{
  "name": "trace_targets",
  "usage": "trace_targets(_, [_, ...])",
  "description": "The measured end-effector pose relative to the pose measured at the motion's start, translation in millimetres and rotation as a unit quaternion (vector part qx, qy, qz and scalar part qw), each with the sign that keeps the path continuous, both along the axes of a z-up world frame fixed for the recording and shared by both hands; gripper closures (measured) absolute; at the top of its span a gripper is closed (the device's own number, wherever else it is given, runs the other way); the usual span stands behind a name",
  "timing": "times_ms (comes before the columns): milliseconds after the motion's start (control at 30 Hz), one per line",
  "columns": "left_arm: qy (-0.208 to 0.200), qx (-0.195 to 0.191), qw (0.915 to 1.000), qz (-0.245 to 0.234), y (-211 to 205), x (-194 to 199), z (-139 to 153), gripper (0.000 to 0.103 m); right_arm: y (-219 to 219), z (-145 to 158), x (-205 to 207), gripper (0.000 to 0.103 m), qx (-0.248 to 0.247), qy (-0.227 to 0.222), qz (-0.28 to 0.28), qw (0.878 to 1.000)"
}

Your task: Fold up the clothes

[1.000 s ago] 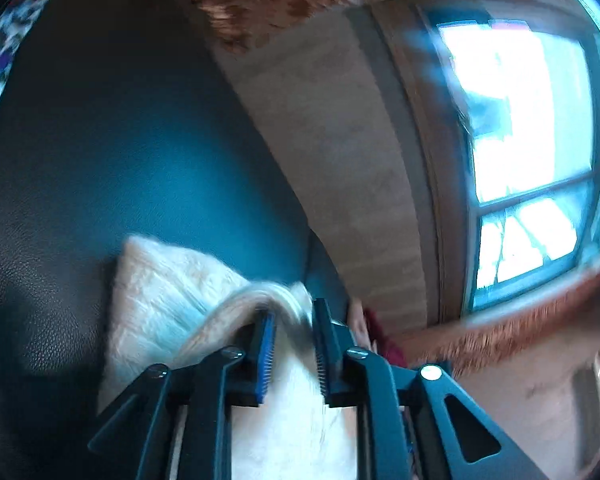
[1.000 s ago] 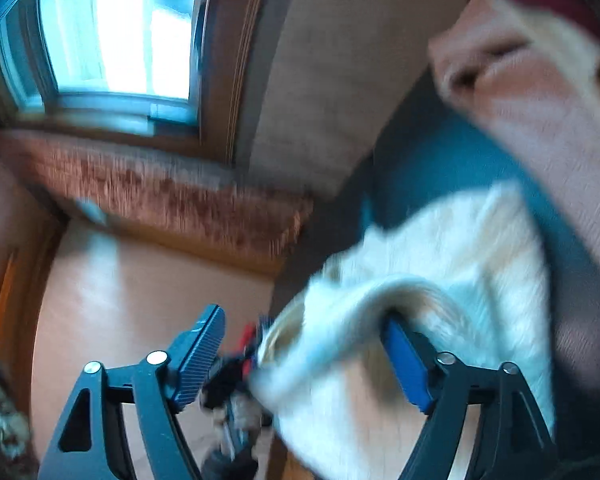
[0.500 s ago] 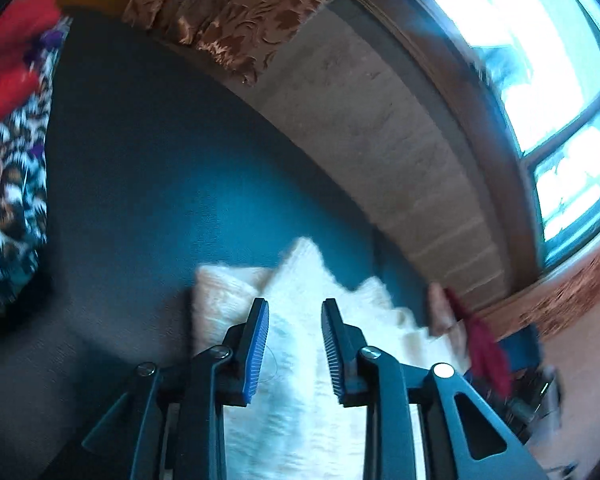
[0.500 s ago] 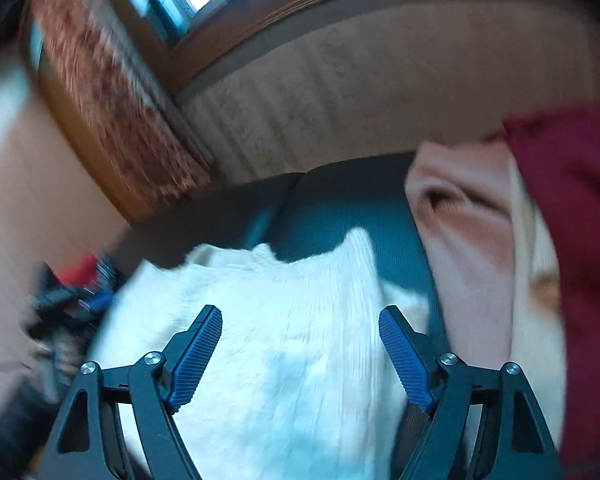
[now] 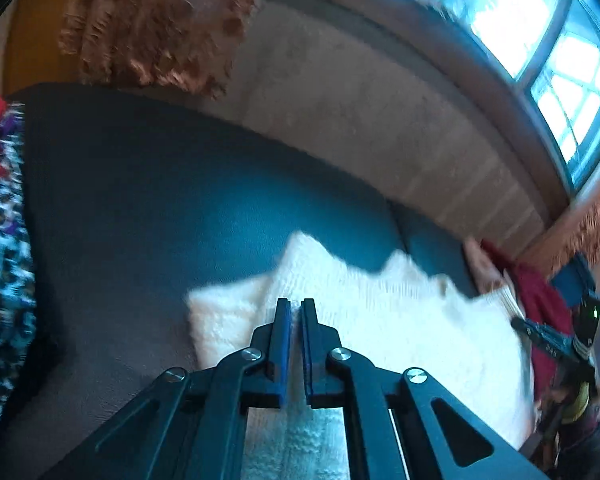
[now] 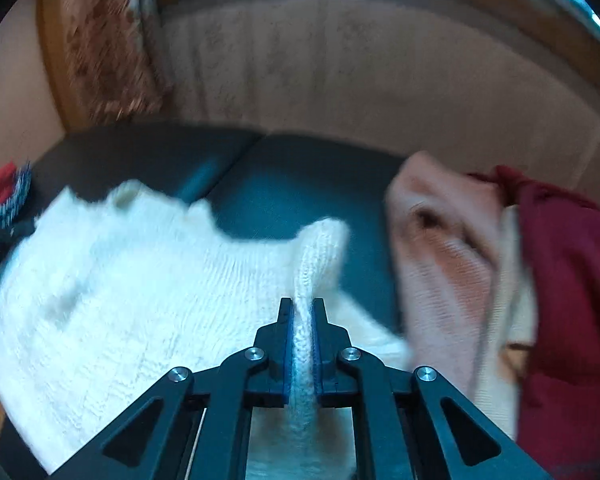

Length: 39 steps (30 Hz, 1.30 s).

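Cream cable-knit sweater [image 6: 120,300] is lying spread across the dark teal leather sofa seat [image 6: 300,184], reaching toward its front edge, as a person is working it with two handheld grippers. The right gripper [image 6: 302,320], its jaws having just been closing, is now pinching a raised ridge of the knit between its blue pads, likely to lift that side over for a fold. The left gripper [image 5: 296,320], jaws also just drawn in, is nearly shut over the sweater [image 5: 380,320]; whether it is catching any fabric cannot be told. Both tools are pointing steeply down toward the seat from its front edge, looking to the sofa's back edge. A heap of pink and maroon garments [image 6: 500,280] is waiting just beside the sweater at the seat's right end, apparently set apart to keep the folding area free, while a leopard-print cloth [image 5: 4,280] is lying at the seat's left end.
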<state>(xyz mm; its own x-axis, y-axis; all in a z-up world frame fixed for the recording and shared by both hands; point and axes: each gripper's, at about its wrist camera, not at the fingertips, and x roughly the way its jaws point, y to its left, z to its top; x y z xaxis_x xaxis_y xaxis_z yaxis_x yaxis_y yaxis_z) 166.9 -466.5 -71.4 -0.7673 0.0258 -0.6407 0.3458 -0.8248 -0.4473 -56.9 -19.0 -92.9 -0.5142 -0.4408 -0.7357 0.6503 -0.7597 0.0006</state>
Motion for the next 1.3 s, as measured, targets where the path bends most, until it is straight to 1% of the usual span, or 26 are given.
trace_targets(33, [-0.007, 0.006, 0.9999, 0.012, -3, 1, -6, 0.099, 7, 1, -4, 0.095, -0.011, -0.003, -0.016, 1.0])
trace_targets(100, [-0.02, 0.017, 0.999, 0.037, -8, 2, -18, 0.099, 15, -9, -11, 0.095, -0.017, -0.021, -0.039, 0.999])
trace_targets(167, [-0.024, 0.032, 0.9978, 0.053, -12, 4, -31, 0.098, 15, -32, -14, 0.095, 0.005, -0.037, -0.056, 0.998])
trace_targets(200, [-0.023, 0.038, 0.9973, 0.058, -12, 5, -37, 0.096, 16, -42, -15, 0.095, 0.002, -0.045, -0.068, 0.997])
trace_targets(267, [-0.019, 0.029, 0.9977, 0.059, -8, 9, -32, 0.095, 23, -43, -15, 0.095, -0.018, -0.049, -0.083, 0.995])
trace_targets(367, [-0.012, 0.024, 0.9982, 0.053, -4, 19, -19, 0.092, 25, -39, -14, 0.09, -0.014, -0.047, -0.076, 0.996])
trace_targets(400, [-0.005, 0.025, 0.9986, 0.047, -1, 24, -12, 0.09, 25, -36, -14, 0.085, -0.01, -0.047, -0.07, 0.996])
trace_targets(433, [0.003, 0.023, 0.999, 0.039, 2, 30, -6, 0.087, 26, -29, -12, 0.082, -0.006, -0.035, -0.067, 0.997])
trace_targets(467, [0.015, 0.013, 0.9994, 0.028, 8, 35, 3, 0.087, 26, -19, -9, 0.073, 0.0, -0.017, -0.065, 0.998])
trace_targets(500, [0.026, 0.001, 0.9995, 0.015, 14, 39, 11, 0.086, 26, -8, -2, 0.065, -0.004, 0.009, -0.061, 0.998])
trace_targets(567, [0.039, -0.026, 0.9988, -0.017, 27, 45, 22, 0.085, 21, 16, 15, 0.055, -0.026, 0.046, -0.035, 0.998])
trace_targets(600, [0.037, -0.036, 0.998, -0.036, 35, 41, 26, 0.084, 12, 23, 22, 0.052, -0.033, 0.047, -0.011, 0.998])
trace_targets(667, [0.031, -0.061, 0.9953, -0.069, 51, 29, 29, 0.084, -10, 33, 37, 0.052, -0.045, 0.04, 0.044, 0.997])
trace_targets(767, [0.01, -0.08, 0.99, -0.116, 75, 2, 26, 0.084, -57, 22, 51, 0.052, -0.035, -0.001, 0.111, 0.993])
trace_targets(833, [-0.013, -0.086, 0.9865, -0.139, 85, -18, 20, 0.081, -87, 7, 55, 0.052, -0.012, -0.024, 0.133, 0.991])
trace_targets(867, [-0.027, -0.089, 0.9853, -0.144, 89, -28, 17, 0.077, -97, -2, 53, 0.052, -0.001, -0.039, 0.134, 0.99])
trace_targets(900, [-0.045, -0.091, 0.9834, -0.151, 93, -38, 13, 0.067, -107, -11, 50, 0.052, 0.009, -0.055, 0.134, 0.989])
trace_targets(933, [-0.069, -0.091, 0.9799, -0.164, 97, -48, 5, 0.064, -116, -21, 47, 0.052, 0.019, -0.07, 0.133, 0.988])
trace_targets(967, [-0.08, -0.094, 0.9777, -0.17, 101, -53, 0, 0.064, -120, -27, 43, 0.052, 0.019, -0.084, 0.129, 0.988])
trace_targets(1033, [-0.078, -0.118, 0.9739, -0.177, 109, -56, -4, 0.063, -119, -30, 40, 0.054, 0.008, -0.086, 0.121, 0.989])
trace_targets(1067, [-0.073, -0.129, 0.9722, -0.181, 112, -56, -5, 0.064, -119, -31, 39, 0.065, 0.002, -0.086, 0.118, 0.989])
trace_targets(1100, [-0.066, -0.13, 0.9727, -0.18, 112, -54, -4, 0.085, -118, -31, 41, 0.081, 0.002, -0.078, 0.119, 0.99])
trace_targets(1133, [-0.059, -0.131, 0.9737, -0.177, 112, -53, -3, 0.098, -117, -30, 44, 0.088, 0.006, -0.068, 0.124, 0.99])
trace_targets(1200, [-0.04, -0.12, 0.9804, -0.151, 106, -51, 2, 0.099, -114, -27, 52, 0.094, 0.01, -0.045, 0.134, 0.99])
trace_targets(1267, [-0.014, -0.116, 0.985, -0.127, 101, -50, 9, 0.099, -113, -23, 60, 0.096, 0.007, -0.023, 0.138, 0.99])
trace_targets(1300, [-0.002, -0.116, 0.9866, -0.115, 99, -51, 12, 0.099, -112, -18, 59, 0.096, -0.005, -0.013, 0.135, 0.991])
